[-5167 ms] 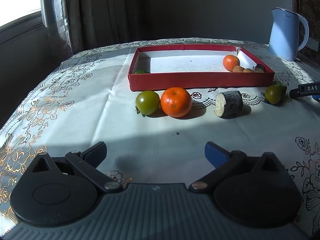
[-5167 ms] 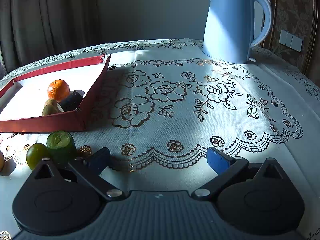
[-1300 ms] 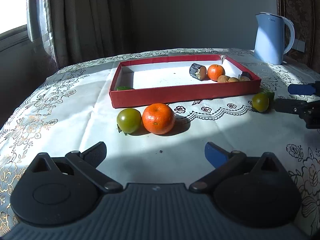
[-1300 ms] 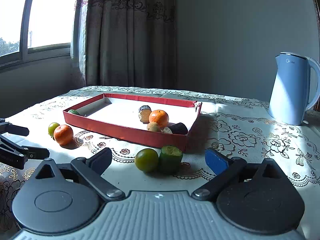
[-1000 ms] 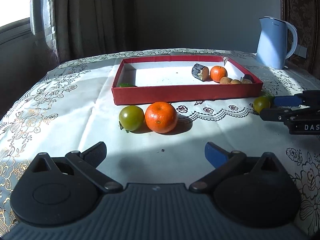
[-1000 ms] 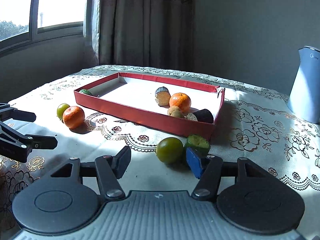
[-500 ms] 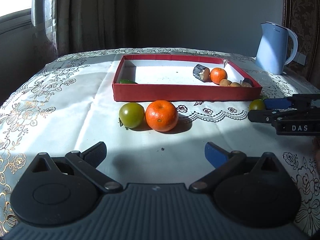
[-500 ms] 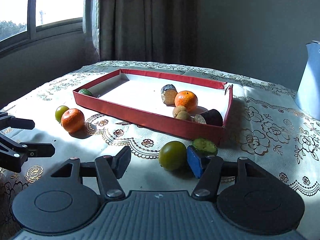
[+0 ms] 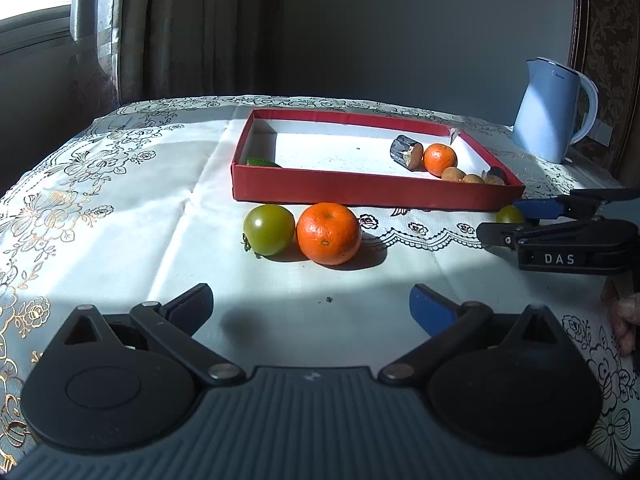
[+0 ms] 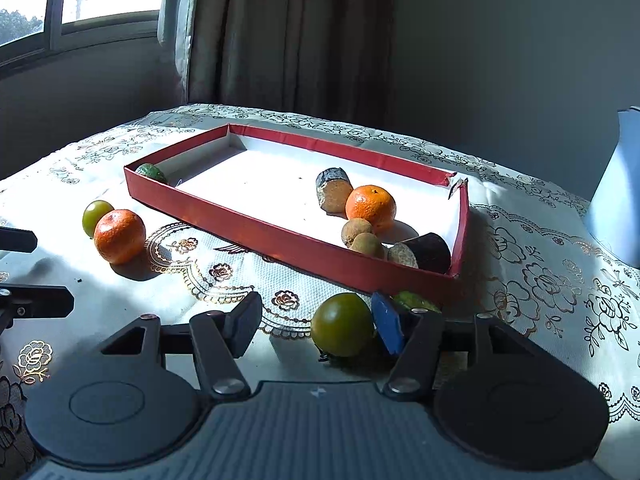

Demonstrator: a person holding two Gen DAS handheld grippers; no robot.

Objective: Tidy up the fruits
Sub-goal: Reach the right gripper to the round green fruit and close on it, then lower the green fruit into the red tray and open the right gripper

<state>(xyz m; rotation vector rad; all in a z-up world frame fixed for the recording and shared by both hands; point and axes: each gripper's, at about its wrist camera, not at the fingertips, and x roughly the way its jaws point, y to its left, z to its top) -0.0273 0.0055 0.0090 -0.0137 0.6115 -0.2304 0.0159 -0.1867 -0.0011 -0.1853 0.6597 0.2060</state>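
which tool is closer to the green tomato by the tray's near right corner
Right. The right tool has that green tomato between its closing jaws, blue pad at its side, the other pad apart. The left tool hangs open well away, facing the orange.

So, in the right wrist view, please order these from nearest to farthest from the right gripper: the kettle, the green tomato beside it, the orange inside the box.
1. Green tomato, between the closing jaws of the right gripper.
2. Orange, inside the red box, right half.
3. Kettle, far right edge.
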